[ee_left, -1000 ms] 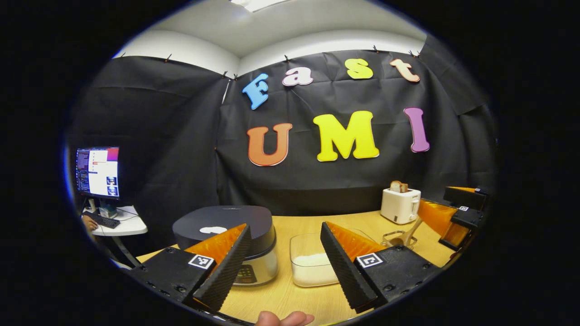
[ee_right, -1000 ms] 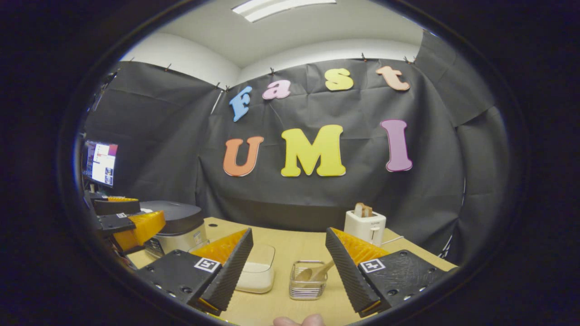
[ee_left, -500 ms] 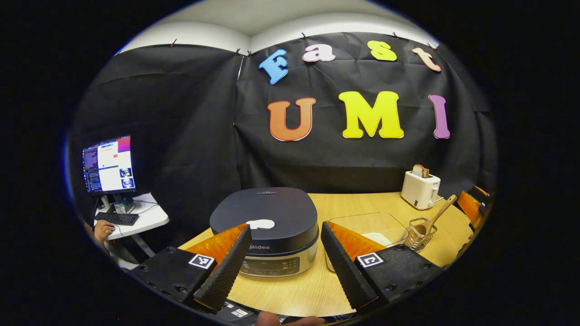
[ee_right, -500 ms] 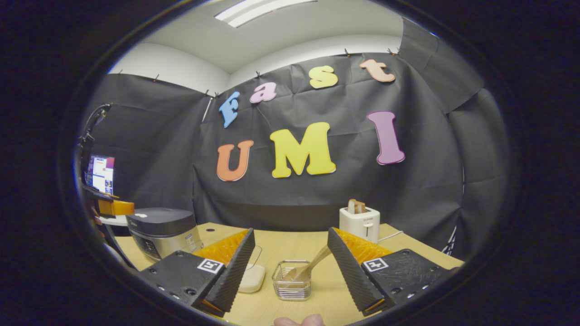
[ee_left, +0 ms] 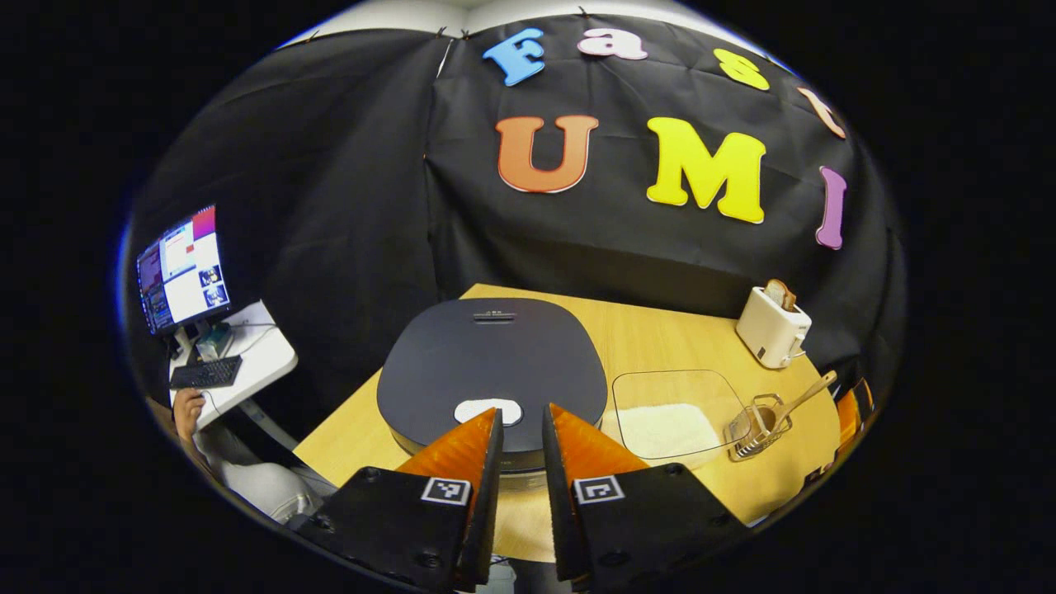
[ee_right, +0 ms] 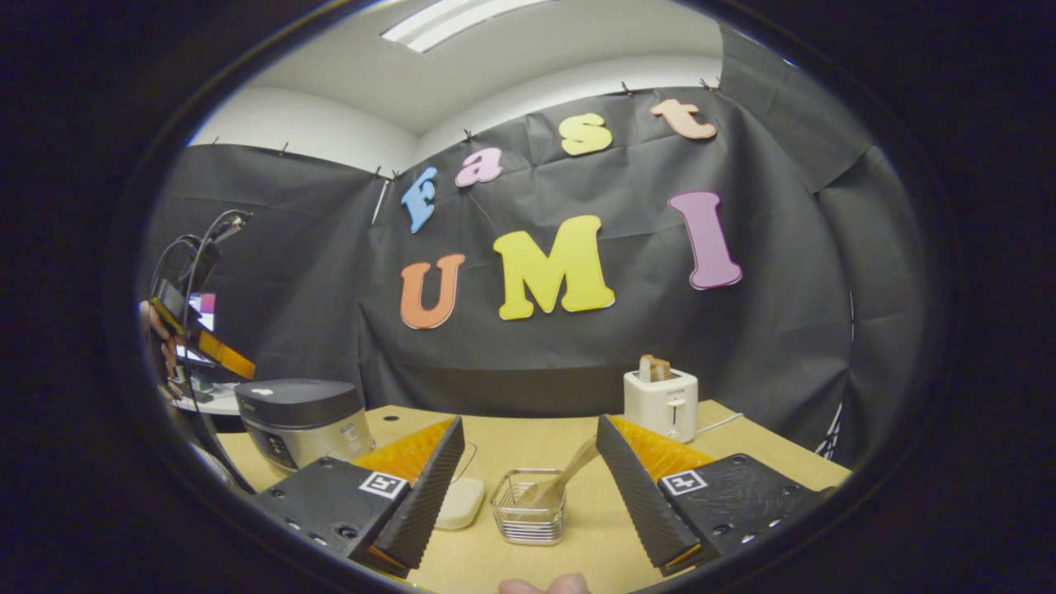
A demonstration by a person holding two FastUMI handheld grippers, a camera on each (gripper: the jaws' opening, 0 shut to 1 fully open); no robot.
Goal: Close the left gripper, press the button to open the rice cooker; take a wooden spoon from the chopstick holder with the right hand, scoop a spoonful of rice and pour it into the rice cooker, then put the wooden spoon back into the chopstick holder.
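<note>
The rice cooker (ee_left: 492,371) sits on the desk (ee_left: 660,338) with its lid down, and the pale button (ee_left: 488,410) at the lid's front edge lies just ahead of your left gripper (ee_left: 520,421). In the last second its fingers came from wide apart to nearly together, with only a thin gap between them, and the camera tipped down over the lid. So the closing looks almost done, and I judge the press on the button comes next.

Your right gripper (ee_right: 528,458) holds nothing; its fingers stand wide, facing the wire chopstick holder (ee_right: 528,516) with the wooden spoon (ee_right: 561,487) leaning in it.

The left gripper view shows the rice (ee_left: 668,429) in the clear tray (ee_left: 672,408) from above, between cooker and holder. The right gripper view shows the cooker's side panel, and the toaster (ee_right: 660,404) behind.
</note>
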